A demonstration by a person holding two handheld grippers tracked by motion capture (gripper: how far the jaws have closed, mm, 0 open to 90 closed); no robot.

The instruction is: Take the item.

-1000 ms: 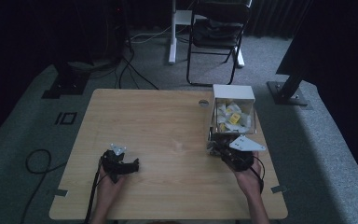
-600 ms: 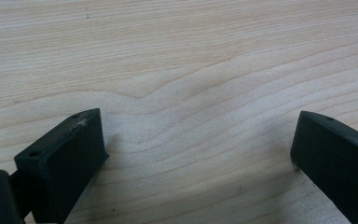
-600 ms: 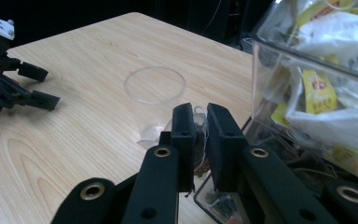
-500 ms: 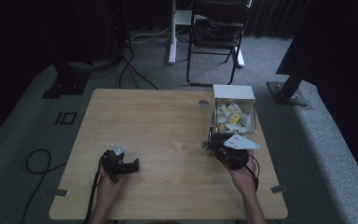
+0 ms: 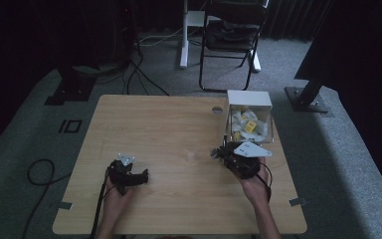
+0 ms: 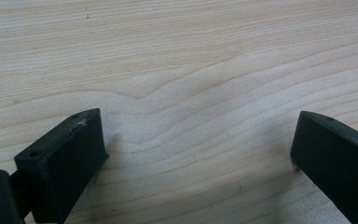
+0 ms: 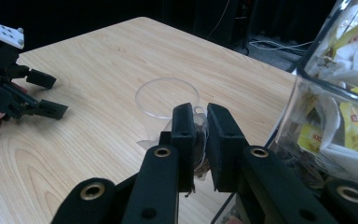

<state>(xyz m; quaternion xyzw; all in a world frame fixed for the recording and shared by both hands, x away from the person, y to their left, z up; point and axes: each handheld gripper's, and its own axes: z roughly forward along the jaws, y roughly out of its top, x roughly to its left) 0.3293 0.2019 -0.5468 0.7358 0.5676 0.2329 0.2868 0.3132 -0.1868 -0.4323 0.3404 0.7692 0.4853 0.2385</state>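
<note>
Resting low near the desk's [image 5: 189, 119] front left edge, the left gripper [image 5: 142, 178] points right with its fingers [image 6: 70, 154] spread wide over bare wood, holding nothing. Open desk lies between the hands. Farther right, the right gripper [image 7: 201, 135] pinches a tea bag [image 7: 199, 154] just before a clear cup [image 7: 165, 100], beside the clear box [image 5: 248, 119] of tea bags at the right edge.
</note>
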